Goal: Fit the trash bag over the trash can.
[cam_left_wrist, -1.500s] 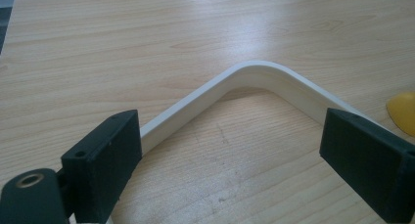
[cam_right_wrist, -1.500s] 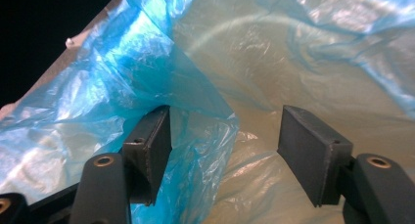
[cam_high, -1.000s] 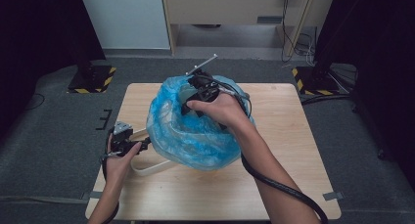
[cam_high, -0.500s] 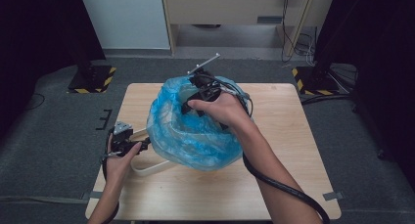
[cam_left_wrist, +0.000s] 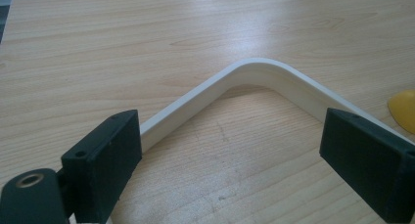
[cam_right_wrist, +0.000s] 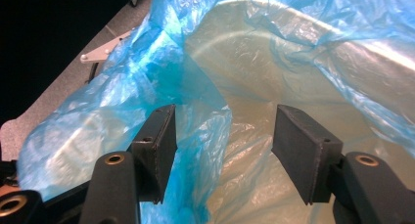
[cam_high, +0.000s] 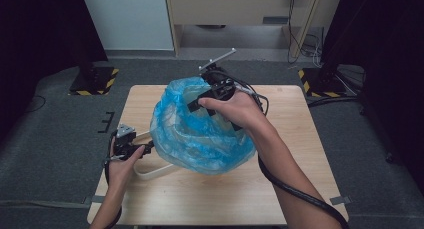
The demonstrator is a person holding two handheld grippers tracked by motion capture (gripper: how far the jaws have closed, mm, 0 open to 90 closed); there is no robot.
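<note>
A blue plastic bag (cam_high: 200,139) covers a pale round bin lying on the wooden table (cam_high: 295,189). My right gripper (cam_high: 200,103) hovers at the bag's open mouth at the far side. In the right gripper view a fold of the bag (cam_right_wrist: 205,136) hangs between its jaws beside the left pad, and the gap stays wide, so the right gripper (cam_right_wrist: 222,150) is open. My left gripper (cam_high: 146,148) rests low at the table's left, open. Its jaws straddle a white curved bar (cam_left_wrist: 254,70) that lies on the wood, the same bar (cam_high: 150,171) sticking out from under the bag.
A yellow object (cam_left_wrist: 403,109) peeks in at the right edge of the left gripper view. A thick black cable (cam_high: 295,189) trails along the right forearm. Dark floor mats surround the table, with stand bases (cam_high: 92,81) at the far corners.
The right hand has lifted slightly and shifted over the bag's mouth, and the bag's rim has moved with it. The left hand has kept still.
</note>
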